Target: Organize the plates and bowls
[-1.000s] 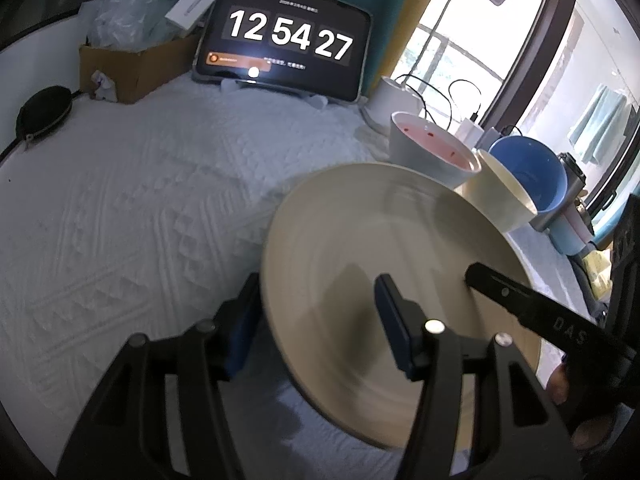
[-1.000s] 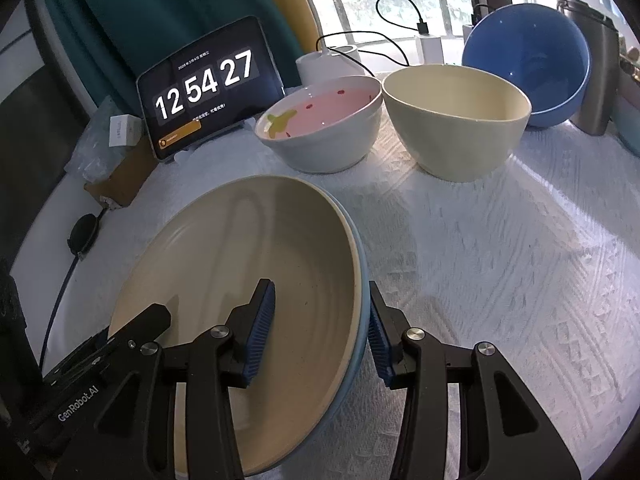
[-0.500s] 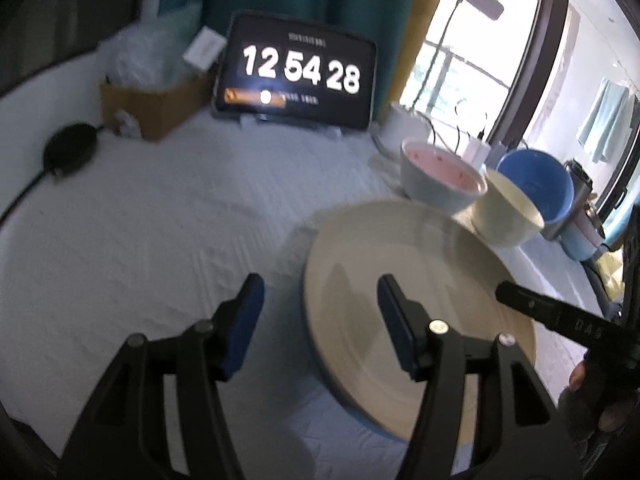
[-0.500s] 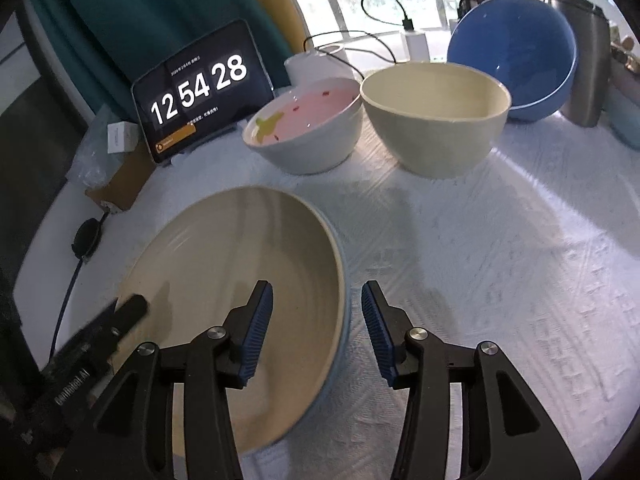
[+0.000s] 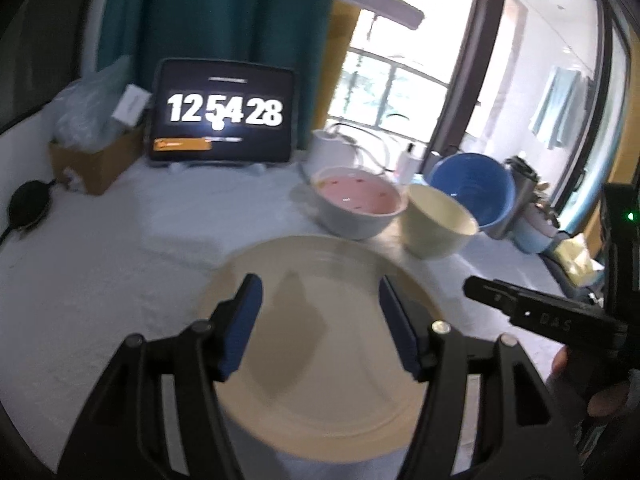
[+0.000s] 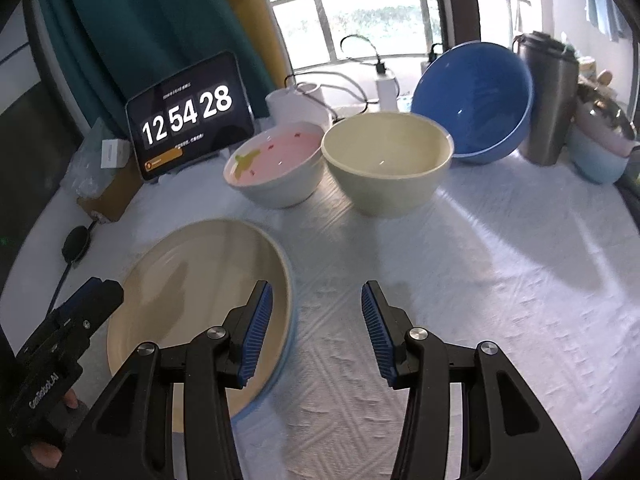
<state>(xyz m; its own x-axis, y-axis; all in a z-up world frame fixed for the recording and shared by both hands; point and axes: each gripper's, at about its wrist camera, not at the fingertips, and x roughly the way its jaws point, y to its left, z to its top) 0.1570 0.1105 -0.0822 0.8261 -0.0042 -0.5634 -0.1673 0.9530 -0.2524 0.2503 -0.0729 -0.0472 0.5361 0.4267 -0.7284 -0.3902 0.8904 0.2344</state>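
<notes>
The left gripper (image 5: 320, 320) is hovering wide over the cream plate (image 5: 320, 360); only the right view is showing the right gripper (image 6: 317, 320) gaping beside its blue underside rim (image 6: 289, 344).

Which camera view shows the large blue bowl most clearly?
The right wrist view: the large blue bowl is sharp, tilted, its inside and rim almost fully visible behind the cream bowl. In the left wrist view it is smaller, blurred and partly hidden by that cream bowl.

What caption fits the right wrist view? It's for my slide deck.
Open right gripper beside the cream plate, three bowls lined up behind.
</notes>
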